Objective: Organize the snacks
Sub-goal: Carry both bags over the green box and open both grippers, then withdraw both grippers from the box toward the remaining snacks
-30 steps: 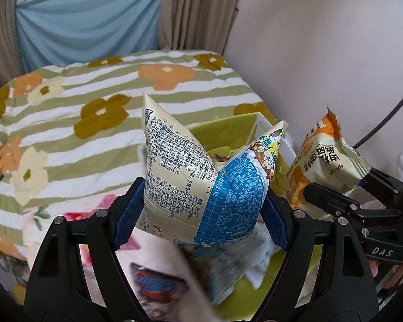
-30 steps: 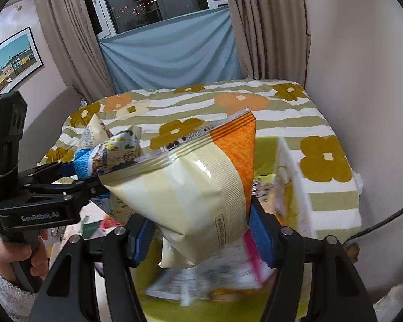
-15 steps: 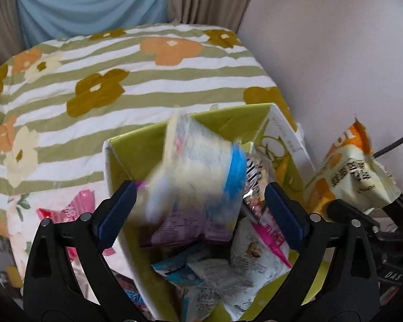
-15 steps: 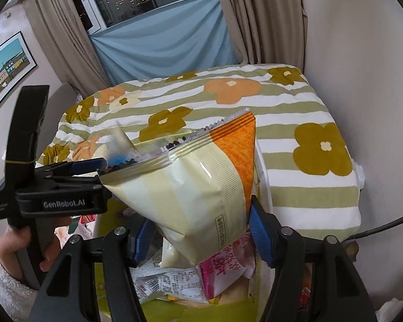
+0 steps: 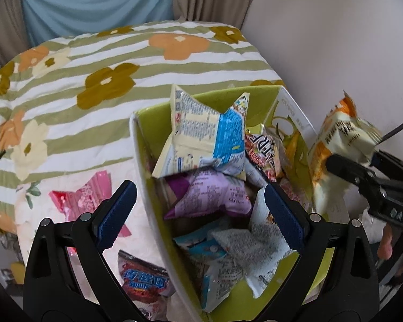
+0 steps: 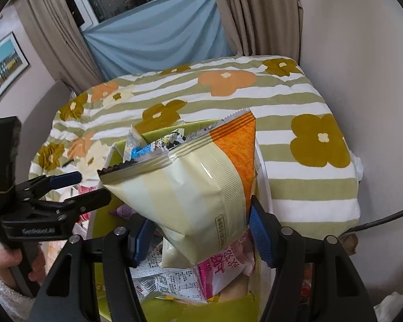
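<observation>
Dropped now from the left gripper (image 5: 198,212), whose jaws hang released above the green box (image 5: 147,145), lies the blue-and-cream packet (image 5: 201,142) atop the pile inside, leaving the cream-and-orange bag (image 6: 196,187), clenched by the right gripper (image 6: 198,230), probably next.

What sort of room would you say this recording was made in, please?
Most likely a bedroom at home: a flower-patterned striped bedspread, curtains by a window, and a framed picture on the wall.

The left gripper (image 5: 198,214) now gapes empty; its blue-and-cream packet (image 5: 204,145) lies in the green box (image 5: 142,145), released since 1 second ago.
</observation>
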### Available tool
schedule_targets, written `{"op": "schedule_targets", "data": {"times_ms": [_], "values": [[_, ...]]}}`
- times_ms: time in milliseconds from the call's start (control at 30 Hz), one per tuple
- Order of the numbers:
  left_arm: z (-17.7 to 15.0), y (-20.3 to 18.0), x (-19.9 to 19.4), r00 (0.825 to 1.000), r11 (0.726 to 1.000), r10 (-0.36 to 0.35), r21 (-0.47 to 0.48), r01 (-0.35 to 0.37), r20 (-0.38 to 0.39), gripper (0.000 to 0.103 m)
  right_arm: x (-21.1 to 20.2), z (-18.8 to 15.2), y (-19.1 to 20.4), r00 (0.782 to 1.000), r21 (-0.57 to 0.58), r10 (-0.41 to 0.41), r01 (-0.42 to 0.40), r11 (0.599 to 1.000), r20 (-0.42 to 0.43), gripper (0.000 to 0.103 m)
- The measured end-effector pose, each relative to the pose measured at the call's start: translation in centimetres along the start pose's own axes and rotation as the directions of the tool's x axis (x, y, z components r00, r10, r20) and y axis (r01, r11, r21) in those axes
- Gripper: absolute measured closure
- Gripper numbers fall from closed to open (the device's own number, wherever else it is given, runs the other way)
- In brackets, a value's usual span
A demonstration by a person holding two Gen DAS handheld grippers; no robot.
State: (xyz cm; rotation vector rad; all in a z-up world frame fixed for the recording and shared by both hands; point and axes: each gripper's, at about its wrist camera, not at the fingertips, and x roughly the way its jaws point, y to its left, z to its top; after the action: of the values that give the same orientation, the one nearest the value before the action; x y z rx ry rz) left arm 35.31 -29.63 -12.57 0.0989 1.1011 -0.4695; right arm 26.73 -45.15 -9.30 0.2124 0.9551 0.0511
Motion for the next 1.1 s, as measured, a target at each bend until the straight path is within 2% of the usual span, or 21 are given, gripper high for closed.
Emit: {"op": "schedule_targets", "data": {"times_ms": [100,167,200,233,267,400,767,900,1100], "values": [[-0.5,0.3,-0.1,1.000,1.000,0.004,-0.003,-0.004,0.000,0.007,0.9,0.4,0.1,1.000,-0.010,-0.016,0.016,1.000,-0.009,0.043],[-0.9,0.7,-0.3,1.000,1.000,0.016,-0.011,-0.016,0.005,0.007,1.5,0.4,0.2,0.999,-0.020,-0.034,0.034,0.999,-0.009,0.038],[-1.1,0.8,-0.4,1.000,1.000,0.020,-0.015,-0.020,0.006,0.007,1.5,0.4,0.3,0.999,-0.020,-0.042,0.042,0.999,0.009,0.033],[-1.4,1.0,-0.5,1.000,1.000,0.023,-0.020,-0.023,0.009,0.007,1.4,0.3,0.3,0.999,-0.021,-0.039,0.039,0.999,0.022,0.018],[-1.7,1.2,-0.6,1.000,0.999,0.025,-0.027,-0.025,0.012,0.007,1.1,0.2,0.4,0.999,-0.021,-0.031,0.032,0.999,0.038,0.009],[-2.8,1.5,-1.0,0.999,0.999,0.032,-0.043,-0.031,0.013,0.008,0.3,-0.8,0.4,0.997,-0.014,0.005,-0.004,1.000,0.078,0.009],[-4.6,1.9,-4.4,0.997,0.994,0.062,-0.090,-0.058,0.049,0.007,-1.5,-1.0,1.4,0.993,-0.079,0.054,-0.046,0.996,0.102,0.009],[-5.4,3.1,-6.7,0.994,0.992,0.079,-0.103,-0.070,0.079,0.007,-3.3,-1.2,2.9,0.992,-0.116,0.058,-0.044,0.992,0.115,0.009],[-7.4,7.0,-10.7,0.987,0.988,0.104,-0.125,-0.089,0.123,0.007,-5.7,-2.5,6.5,0.986,-0.126,0.055,-0.035,0.991,0.156,0.009]]}}
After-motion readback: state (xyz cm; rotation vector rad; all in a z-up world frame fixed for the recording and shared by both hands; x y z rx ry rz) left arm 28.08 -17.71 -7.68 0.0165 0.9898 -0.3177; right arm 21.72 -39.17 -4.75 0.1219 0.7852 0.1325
